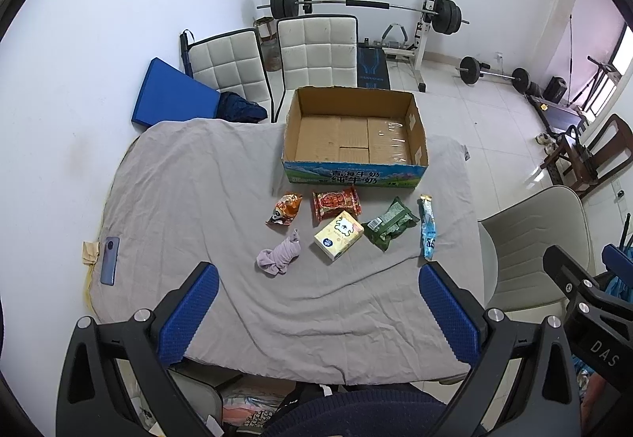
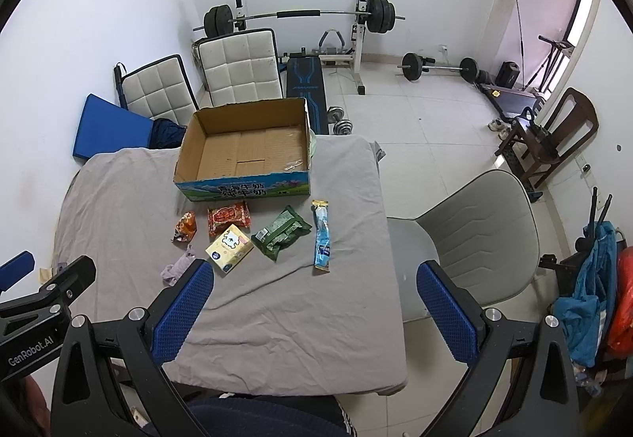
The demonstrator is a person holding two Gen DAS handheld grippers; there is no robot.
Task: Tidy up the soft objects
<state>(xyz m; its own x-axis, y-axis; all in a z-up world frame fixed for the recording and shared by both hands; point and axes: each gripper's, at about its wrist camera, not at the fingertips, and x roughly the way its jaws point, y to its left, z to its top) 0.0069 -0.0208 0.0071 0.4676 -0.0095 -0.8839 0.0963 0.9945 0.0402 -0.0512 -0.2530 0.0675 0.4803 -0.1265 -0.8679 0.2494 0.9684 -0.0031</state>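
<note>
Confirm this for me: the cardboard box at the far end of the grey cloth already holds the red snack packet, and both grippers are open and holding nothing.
Not quite. The cardboard box is empty, as the left wrist view shows; the red snack packet lies on the grey cloth in front of it. The rest stands: left gripper and right gripper are open and hold nothing.

Box [image 1: 356, 128]: set on the cloth-covered table [image 1: 198, 180], far beyond the left gripper's fingers [image 1: 190, 314].
Packets and tissue pack [image 1: 338, 235]: lined up between box and fingers.
Phone [image 1: 109, 261]: left of the fingers, at the table edge.
Chair [image 2: 486, 235]: right of the table, beyond the right finger [image 2: 447, 314].
</note>
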